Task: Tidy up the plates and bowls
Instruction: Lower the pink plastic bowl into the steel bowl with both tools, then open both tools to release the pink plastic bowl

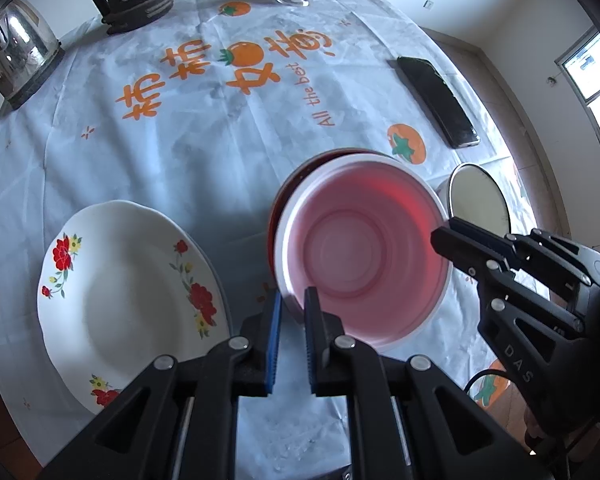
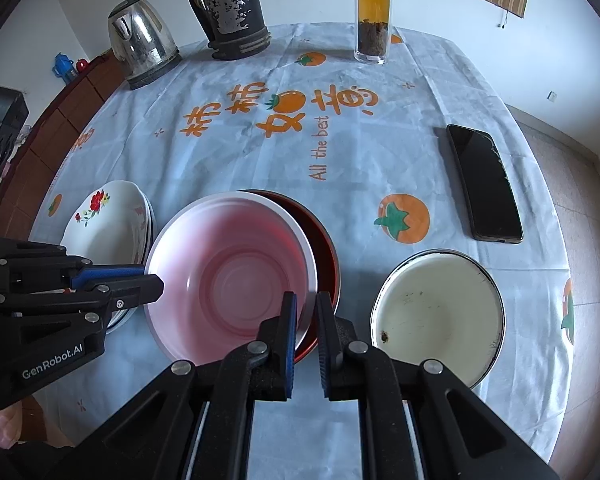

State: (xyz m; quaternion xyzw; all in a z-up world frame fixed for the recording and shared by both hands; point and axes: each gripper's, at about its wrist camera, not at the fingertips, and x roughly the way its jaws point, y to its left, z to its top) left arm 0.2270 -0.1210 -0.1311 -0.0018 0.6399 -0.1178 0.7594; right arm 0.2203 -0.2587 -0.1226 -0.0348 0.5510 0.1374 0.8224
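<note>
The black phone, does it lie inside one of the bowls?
No, the black phone lies flat on the tablecloth, apart from every bowl.

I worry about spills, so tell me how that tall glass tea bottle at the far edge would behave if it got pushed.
The tea bottle would probably tip rather than slide, being tall on a narrow base. Its clear glass looks breakable. The liquid and leaves inside likely make it fairly heavy, which might steady it somewhat against a light nudge.

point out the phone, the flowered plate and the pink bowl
phone (image 2: 486, 184), right wrist view, middle of the dark screen
flowered plate (image 1: 120, 280), left wrist view, bare white centre
pink bowl (image 2: 236, 280), right wrist view, inside bottom
</note>
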